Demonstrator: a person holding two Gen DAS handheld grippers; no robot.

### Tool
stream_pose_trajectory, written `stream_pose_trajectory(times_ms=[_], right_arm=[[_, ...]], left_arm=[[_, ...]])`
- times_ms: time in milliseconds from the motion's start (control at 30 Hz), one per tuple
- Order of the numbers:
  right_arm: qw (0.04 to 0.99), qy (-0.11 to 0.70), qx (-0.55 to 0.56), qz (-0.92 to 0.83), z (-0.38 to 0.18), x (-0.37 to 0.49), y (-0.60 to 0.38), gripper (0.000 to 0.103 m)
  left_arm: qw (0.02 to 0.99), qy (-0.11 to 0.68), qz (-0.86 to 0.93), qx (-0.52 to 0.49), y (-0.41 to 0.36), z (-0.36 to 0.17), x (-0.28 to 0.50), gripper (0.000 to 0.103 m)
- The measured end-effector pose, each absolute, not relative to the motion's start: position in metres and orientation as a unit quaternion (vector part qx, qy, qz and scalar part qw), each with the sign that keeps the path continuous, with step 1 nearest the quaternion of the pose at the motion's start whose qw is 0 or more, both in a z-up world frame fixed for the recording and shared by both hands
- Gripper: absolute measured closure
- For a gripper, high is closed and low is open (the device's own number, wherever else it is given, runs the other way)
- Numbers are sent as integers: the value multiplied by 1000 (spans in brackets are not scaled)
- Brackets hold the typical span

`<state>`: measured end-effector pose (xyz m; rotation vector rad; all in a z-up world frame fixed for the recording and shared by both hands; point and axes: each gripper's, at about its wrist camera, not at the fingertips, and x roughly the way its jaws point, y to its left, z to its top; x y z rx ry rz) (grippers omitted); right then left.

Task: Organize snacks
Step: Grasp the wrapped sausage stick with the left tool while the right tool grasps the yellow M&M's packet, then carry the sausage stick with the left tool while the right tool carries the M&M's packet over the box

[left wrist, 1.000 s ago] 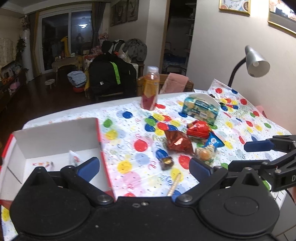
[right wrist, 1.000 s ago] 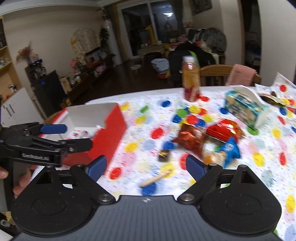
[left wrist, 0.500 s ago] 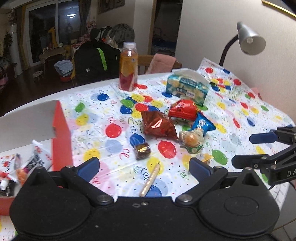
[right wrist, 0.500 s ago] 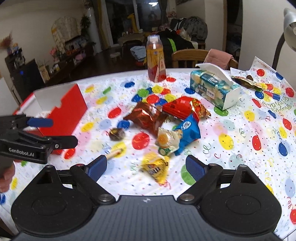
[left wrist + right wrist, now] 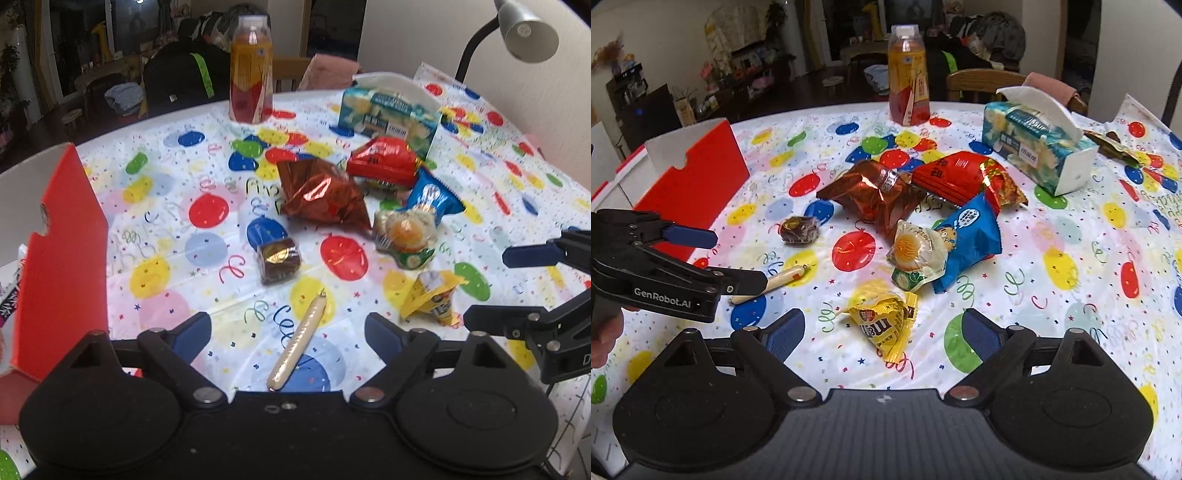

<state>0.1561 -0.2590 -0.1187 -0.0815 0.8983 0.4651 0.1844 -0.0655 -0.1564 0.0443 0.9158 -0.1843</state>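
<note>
Mostly unsorted: seven snacks outside red box [image 5: 62,258]; left gripper [image 5: 288,328] and right gripper [image 5: 882,328] spread, empty.

Dim room behind the table, and a balloon-print tablecloth [image 5: 1071,236] covers the whole top. On the right a pale wall [image 5: 406,40] with a grey gooseneck lamp [image 5: 526,31] leaning in, unlit. A wooden chair [image 5: 982,83] at the far edge with a pink cloth [image 5: 1051,83] draped over it. Beyond, dark floor [image 5: 816,77], a cluttered low shelf [image 5: 746,70] along the left wall, and a dark glass door [image 5: 74,44] reflecting a ceiling light.
</note>
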Motion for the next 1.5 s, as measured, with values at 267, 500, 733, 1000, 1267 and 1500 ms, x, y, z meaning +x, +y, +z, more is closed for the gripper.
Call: stream_pose_trajectory(times_ms=[267,500,733,1000,1267,1500], right_arm=[[864,442,-60,232,-136,169,-248,20],[855,452,-79,241,-150,174,-237,40],[854,451,-90,243,-152,174,-231,58],[857,452,-94,231,-151,172,-229,68],[859,450,-96,224,-146,166,-227,76],[859,451,-85,228,-132,155,-227,76]], left_arm=[[879,466,-96,31,-72,-175,195,36],[871,479,-104,32,-73,-183,199,57],[868,480,-120,37,-77,-182,196,65],[864,483,-130,49,-86,-181,194,86],[862,489,-127,32,-82,-180,193,95],[860,495,-126,5,-72,-173,183,95]])
